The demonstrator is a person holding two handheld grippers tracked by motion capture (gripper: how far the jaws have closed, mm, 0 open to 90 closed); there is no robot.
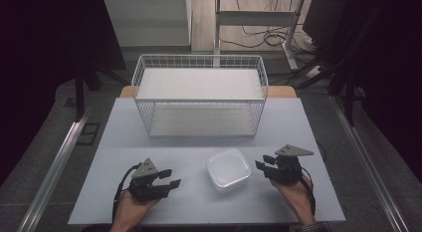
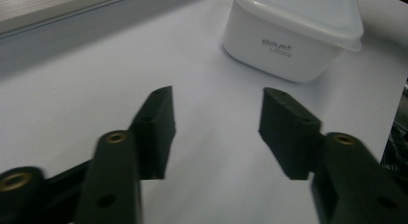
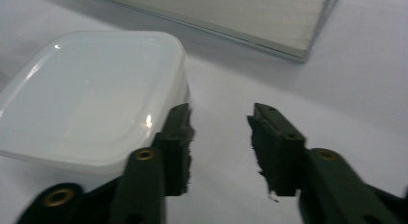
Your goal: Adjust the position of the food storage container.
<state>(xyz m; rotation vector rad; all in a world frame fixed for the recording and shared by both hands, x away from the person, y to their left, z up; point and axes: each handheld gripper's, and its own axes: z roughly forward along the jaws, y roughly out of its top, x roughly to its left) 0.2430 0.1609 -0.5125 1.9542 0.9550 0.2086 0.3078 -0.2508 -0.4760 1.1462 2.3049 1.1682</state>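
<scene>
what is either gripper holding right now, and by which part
Nothing. The left gripper and right gripper are open, empty, either side of the lidded white plastic container.

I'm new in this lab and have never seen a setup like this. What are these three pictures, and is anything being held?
There is no robot here: a person sits at a table holding a hand-operated gripper in each hand. The high view looks down from above; the left gripper shows on its left side, the right gripper on its right. The other two pictures come from cameras riding on the grippers, looking along their own black jaws. On the table stand a white wire basket at the back and a lidded white plastic container between the grippers. Nothing is held: both pairs of jaws are apart with nothing between them, and the container sits beside them, ungripped.
</scene>
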